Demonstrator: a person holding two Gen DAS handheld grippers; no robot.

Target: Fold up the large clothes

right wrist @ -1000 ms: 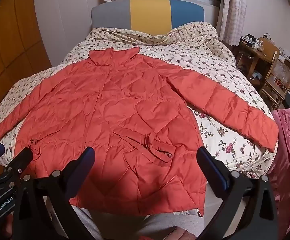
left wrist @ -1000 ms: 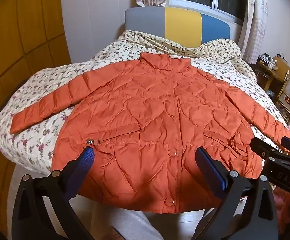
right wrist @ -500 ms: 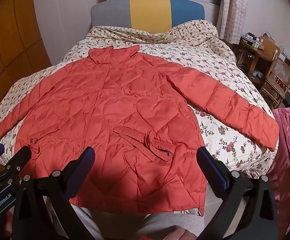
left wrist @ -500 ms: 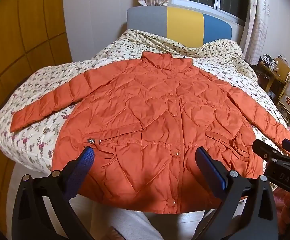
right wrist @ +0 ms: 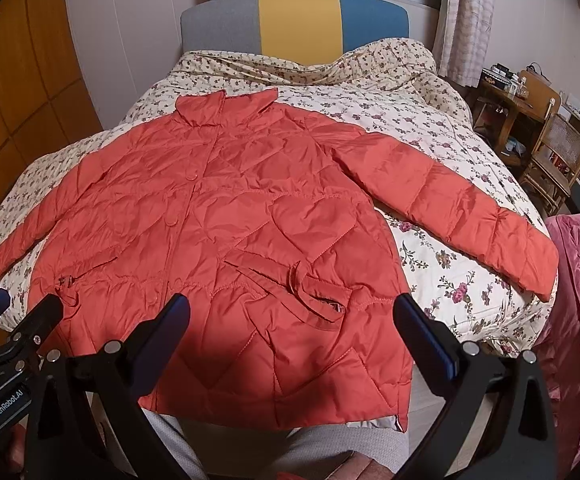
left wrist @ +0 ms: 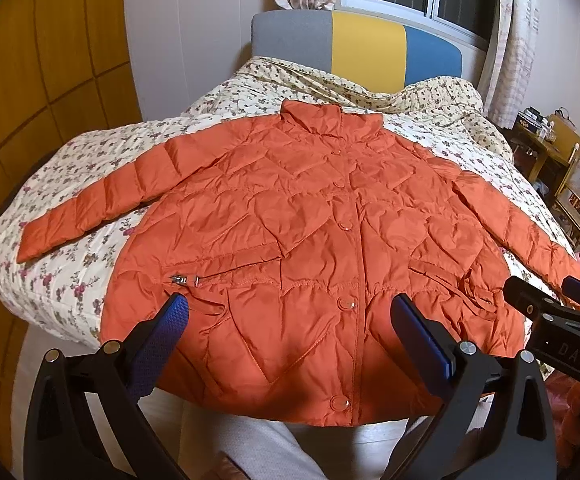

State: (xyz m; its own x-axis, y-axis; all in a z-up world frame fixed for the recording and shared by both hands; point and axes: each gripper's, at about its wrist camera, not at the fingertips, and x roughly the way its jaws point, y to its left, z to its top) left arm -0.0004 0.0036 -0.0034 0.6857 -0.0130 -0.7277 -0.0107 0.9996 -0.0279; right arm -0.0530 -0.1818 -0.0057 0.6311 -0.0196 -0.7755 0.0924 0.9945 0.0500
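An orange quilted jacket (left wrist: pixel 310 232) lies flat, front up and buttoned, on a floral bedspread (left wrist: pixel 70 272), sleeves spread to both sides; its hem hangs over the bed's near edge. It also shows in the right wrist view (right wrist: pixel 230 232). My left gripper (left wrist: pixel 290 320) is open and empty, hovering above the hem near the lower buttons. My right gripper (right wrist: pixel 292 320) is open and empty above the jacket's right pocket and belt loop. The right gripper also shows at the right edge of the left wrist view (left wrist: pixel 546 300), and the left gripper at the left edge of the right wrist view (right wrist: pixel 18 316).
A grey, yellow and blue headboard (left wrist: pixel 354 48) stands at the far end under a window. A wooden cabinet and chair (right wrist: pixel 538 136) stand on the right. A pink quilt (right wrist: pixel 578 300) lies at the right. Yellow wardrobe panels (left wrist: pixel 30 80) line the left.
Both grippers have drifted slightly, so the jacket sits a little lower and nearer in view. The jaws stay open and the jacket has not moved.
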